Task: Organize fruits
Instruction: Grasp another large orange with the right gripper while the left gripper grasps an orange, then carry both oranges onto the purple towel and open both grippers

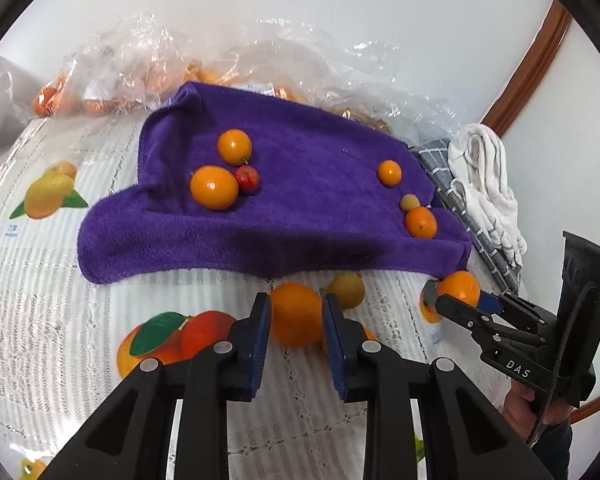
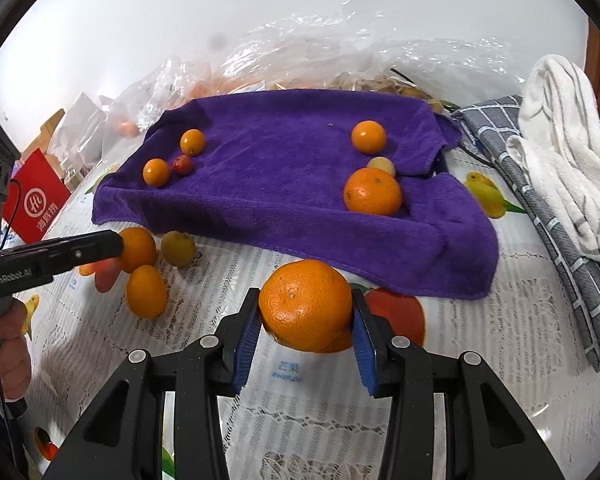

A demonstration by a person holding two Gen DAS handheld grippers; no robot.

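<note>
Fruit lies scattered on a purple towel [image 1: 284, 200] spread over a white tablecloth [image 1: 60, 300] printed with fruit pictures. In the left wrist view, the left gripper [image 1: 296, 312] points down at the near edge of the cloth, its blue pads clamped on an orange [image 1: 294, 314] that sits just in front of the towel's near hem. A yellowish fruit [image 1: 348, 290] rests just behind that orange on its right. At right, the right gripper [image 1: 458, 298] reaches in from the side, gripping a second orange [image 1: 460, 287]; a hand [image 1: 528, 408] holds its handle, and the body reads "DAS". On the towel, two oranges and a small red fruit [image 1: 247, 178] cluster at left; two more oranges and a pale small fruit sit at right. Clear plastic bags [image 1: 140, 64] of orange fruit lie at the far side, folded cloths at far right.

In the right wrist view, the right gripper [image 2: 306, 312] angles downward, its jaws pressed against both sides of the large orange [image 2: 306, 304], raised near the towel's near edge. At left, the left gripper [image 2: 118, 246], marked "GenRobot.AI", is held by a hand [image 2: 10, 344], its tip at an orange [image 2: 138, 248] beside the yellowish fruit [image 2: 178, 248] and another orange [image 2: 146, 291]. A red card [image 2: 36, 200] with white Chinese characters stands at far left. The tablecloth [image 2: 520, 320] shows "mango" in blue near the fingers.
</note>
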